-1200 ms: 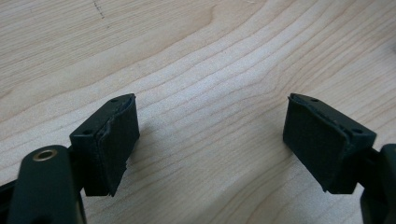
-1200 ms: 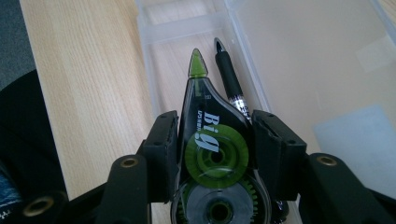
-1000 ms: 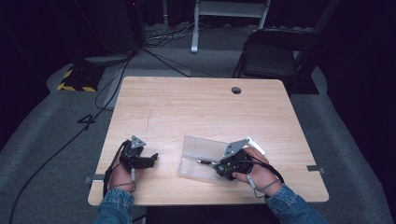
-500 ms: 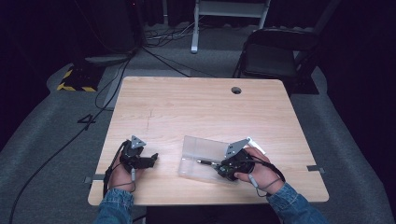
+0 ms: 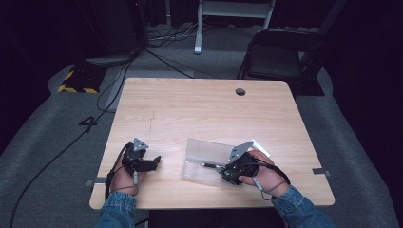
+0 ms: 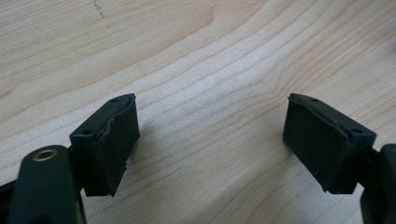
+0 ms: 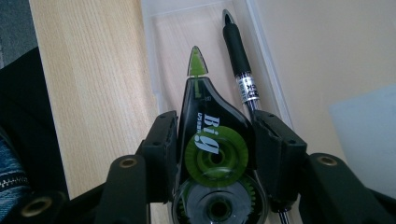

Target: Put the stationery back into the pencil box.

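My right gripper (image 7: pixel 215 135) is shut on a black and green correction tape dispenser (image 7: pixel 210 126), its green tip pointing away from me. It hangs over a clear plastic case (image 7: pixel 161 51) that holds a black pen (image 7: pixel 237 49). From the high view, the right gripper (image 5: pixel 221 170) sits at the near right end of the clear case (image 5: pixel 204 151), with the pen (image 5: pixel 207 165) lying inside. My left gripper (image 5: pixel 154 161) rests on the table (image 5: pixel 199 114) near its front left edge. In the left gripper view its jaws (image 6: pixel 210 135) stand apart over bare wood with nothing between them.
A small white object (image 5: pixel 260 147) lies just behind the right hand. The table has a round cable hole (image 5: pixel 240 91) at the back right. A dark chair (image 5: pixel 280 52) stands beyond the table, and cables run over the grey floor at the left.
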A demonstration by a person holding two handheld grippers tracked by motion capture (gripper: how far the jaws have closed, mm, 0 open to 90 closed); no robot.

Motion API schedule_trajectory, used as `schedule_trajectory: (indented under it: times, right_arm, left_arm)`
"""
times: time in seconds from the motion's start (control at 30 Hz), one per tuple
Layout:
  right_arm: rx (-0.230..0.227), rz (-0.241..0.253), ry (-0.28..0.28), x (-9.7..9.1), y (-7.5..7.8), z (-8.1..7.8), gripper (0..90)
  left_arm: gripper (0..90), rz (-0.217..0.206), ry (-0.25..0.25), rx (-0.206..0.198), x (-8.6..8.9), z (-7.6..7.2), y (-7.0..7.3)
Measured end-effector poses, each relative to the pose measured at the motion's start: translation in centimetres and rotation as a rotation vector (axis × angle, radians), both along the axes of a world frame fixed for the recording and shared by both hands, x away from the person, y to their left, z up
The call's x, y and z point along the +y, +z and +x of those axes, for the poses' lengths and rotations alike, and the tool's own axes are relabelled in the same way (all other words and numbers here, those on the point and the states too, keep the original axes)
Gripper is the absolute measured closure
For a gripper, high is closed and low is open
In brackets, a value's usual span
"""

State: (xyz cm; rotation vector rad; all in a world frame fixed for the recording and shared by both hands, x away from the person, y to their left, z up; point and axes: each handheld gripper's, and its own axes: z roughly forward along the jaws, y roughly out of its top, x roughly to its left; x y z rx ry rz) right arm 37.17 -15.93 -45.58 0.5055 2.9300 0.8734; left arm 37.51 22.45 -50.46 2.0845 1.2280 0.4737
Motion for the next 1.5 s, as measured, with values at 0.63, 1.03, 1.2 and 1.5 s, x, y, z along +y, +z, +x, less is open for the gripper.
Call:
schedule_trajectory:
  times: [0.63,1.03,1.2,1.5]
  right_arm:
    - [0.051,-0.022,0.006,0.1,-0.7,0.1,52.5]
    - [0.052,-0.005,-0.003,-0.1,-0.4,0.2,47.8]
    - [0.039,0.01,-0.014,-0.3,0.1,0.2,47.6]
    - [-0.001,0.068,-0.054,-1.3,2.0,0.2,47.6]
  left_arm:
    - [18.9,0.001,0.0,0.001,0.0,0.0,0.0]
    - [18.9,0.001,-0.001,0.001,0.0,0.0,0.0]
    - [18.9,0.001,-0.001,0.0,0.0,0.0,0.0]
    - [18.9,0.001,-0.001,0.0,0.0,0.0,0.0]
